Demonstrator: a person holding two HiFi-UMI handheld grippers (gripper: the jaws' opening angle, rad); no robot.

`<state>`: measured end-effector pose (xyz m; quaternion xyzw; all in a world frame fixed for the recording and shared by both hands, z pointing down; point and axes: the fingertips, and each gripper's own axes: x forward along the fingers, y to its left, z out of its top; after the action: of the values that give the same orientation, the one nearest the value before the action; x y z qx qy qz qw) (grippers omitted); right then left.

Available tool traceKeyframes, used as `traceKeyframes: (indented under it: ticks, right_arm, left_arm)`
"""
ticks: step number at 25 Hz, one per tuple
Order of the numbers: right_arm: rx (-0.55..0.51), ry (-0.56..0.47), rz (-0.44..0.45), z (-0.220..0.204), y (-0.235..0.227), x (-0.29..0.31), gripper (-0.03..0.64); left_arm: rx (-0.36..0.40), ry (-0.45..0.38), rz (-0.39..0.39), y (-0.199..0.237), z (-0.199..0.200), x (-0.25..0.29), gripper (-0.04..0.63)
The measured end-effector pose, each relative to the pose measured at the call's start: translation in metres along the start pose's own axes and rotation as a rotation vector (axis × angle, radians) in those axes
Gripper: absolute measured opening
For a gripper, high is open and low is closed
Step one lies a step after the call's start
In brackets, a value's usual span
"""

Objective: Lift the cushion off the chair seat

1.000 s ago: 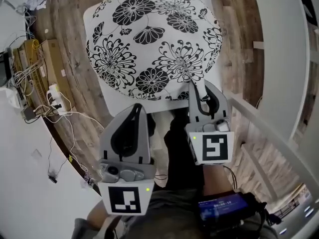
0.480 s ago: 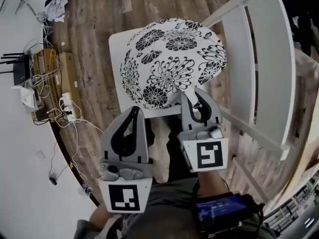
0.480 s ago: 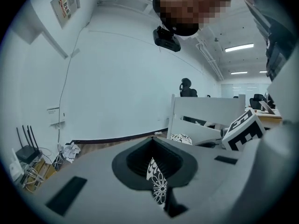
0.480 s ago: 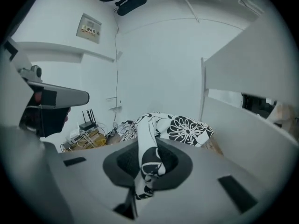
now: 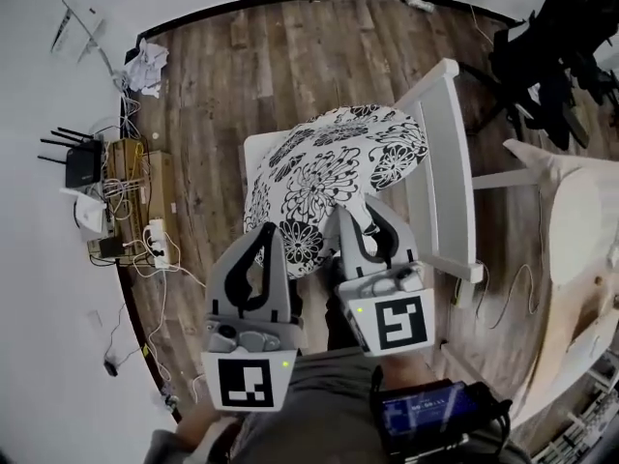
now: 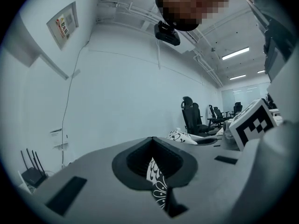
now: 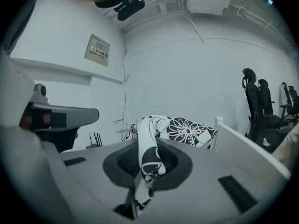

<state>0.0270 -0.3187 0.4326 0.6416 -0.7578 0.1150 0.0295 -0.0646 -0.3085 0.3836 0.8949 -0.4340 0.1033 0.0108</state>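
The left gripper [image 5: 261,245] has its jaws clamped on the near-left edge of the flowered cushion [image 5: 334,167]; the right gripper [image 5: 366,222] has its jaws pinching the near-right edge, the cushion held tilted over the white chair [image 5: 440,153] seat

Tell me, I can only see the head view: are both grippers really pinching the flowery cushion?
Observer: The right gripper is. Its own view shows its jaws shut on a fold of the cushion.
Operator: And the left one?
Observer: The left gripper too. A strip of the flowered cloth is squeezed between its jaws.
Operator: What is in front of them?
Observer: A white wall, and black office chairs far off beside it.
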Motion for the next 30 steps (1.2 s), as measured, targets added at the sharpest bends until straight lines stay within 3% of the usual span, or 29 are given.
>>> traceKeyframes:
  ticks: [8,17,23,30]
  right_arm:
    - [-0.046,-0.146,0.03,0.121,0.003,-0.021,0.035]
    - [-0.105,-0.315,0.047,0.223,0.014,-0.057,0.035]
    - [-0.156,-0.383,0.062,0.257,0.047,-0.064,0.035]
    - [-0.184,-0.424,0.078,0.275,0.056,-0.062,0.035]
  left_arm:
    - [0.04,-0.107,0.039,0.002,0.096,-0.016,0.006]
    - [0.083,-0.259,0.064,-0.008,0.184,-0.036,0.006]
    - [0.088,-0.361,0.078,0.014,0.217,-0.057,0.006]
    - [0.107,-0.37,0.076,0.019,0.232,-0.054,0.006]
